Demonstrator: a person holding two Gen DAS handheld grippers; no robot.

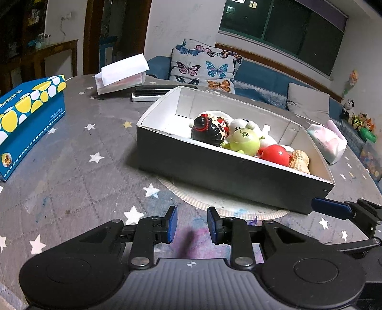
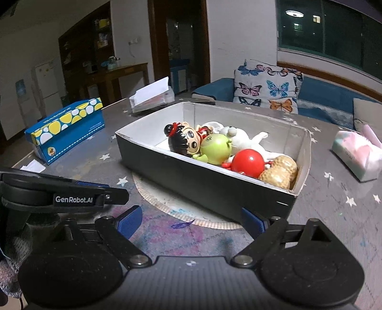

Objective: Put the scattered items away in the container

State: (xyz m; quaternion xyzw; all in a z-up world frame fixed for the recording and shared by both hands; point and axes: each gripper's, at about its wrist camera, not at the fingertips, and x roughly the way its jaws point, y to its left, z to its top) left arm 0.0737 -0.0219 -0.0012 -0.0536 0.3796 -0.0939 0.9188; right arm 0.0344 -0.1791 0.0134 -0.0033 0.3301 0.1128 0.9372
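Box (image 2: 205, 183) with five toys: one doll (image 2: 183, 140), one red ball (image 2: 247, 162); both tongs (image 1: 192, 224) (image 2: 191, 220) apart, empty.

Night-time living room, lights on indoors

A dark window (image 1: 281, 23) fills the far wall, a round ceiling lamp (image 2: 294, 13) mirrored in its glass. Beneath it runs a blue sofa (image 1: 262, 76) carrying a butterfly-print cushion (image 2: 267, 85) and a plain grey cushion (image 1: 308, 102). Over on the left, white walls (image 2: 226, 35), a dark wooden doorway (image 2: 179, 35), a wooden side table (image 2: 119, 74), and beyond that a white fridge (image 2: 46, 83). In front lies a grey star-patterned tablecloth (image 1: 71, 167).
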